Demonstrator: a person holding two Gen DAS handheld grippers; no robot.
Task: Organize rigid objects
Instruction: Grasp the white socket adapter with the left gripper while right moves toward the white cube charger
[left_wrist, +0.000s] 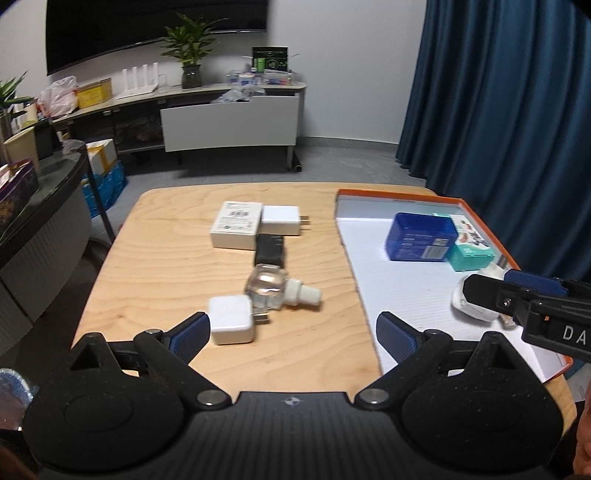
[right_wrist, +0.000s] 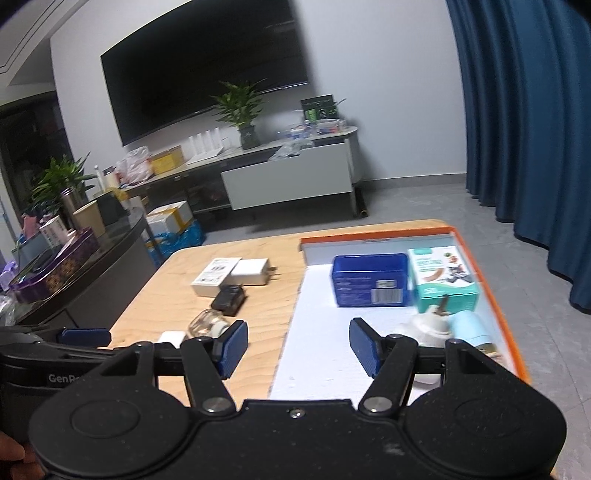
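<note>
My left gripper (left_wrist: 291, 332) is open and empty over the near edge of the wooden table (left_wrist: 166, 266). Just ahead lie a small white charger cube (left_wrist: 232, 320), a clear glass bottle with a white screw neck (left_wrist: 271, 290), a black adapter (left_wrist: 270, 250), a white plug adapter (left_wrist: 281, 220) and a white box (left_wrist: 236, 224). My right gripper (right_wrist: 298, 347) is open and empty above the orange-rimmed tray (right_wrist: 491, 295). The tray holds a blue box (right_wrist: 371, 285), a teal box (right_wrist: 443, 278), a white plug-shaped object (right_wrist: 424, 326) and a light blue cylinder (right_wrist: 471, 326).
The tray's white floor (left_wrist: 399, 280) fills the table's right side. A blue curtain (left_wrist: 498, 92) hangs at the right. A dark curved counter (left_wrist: 44, 206) with boxes stands left of the table. A low cabinet (left_wrist: 229, 122) with a plant stands against the far wall.
</note>
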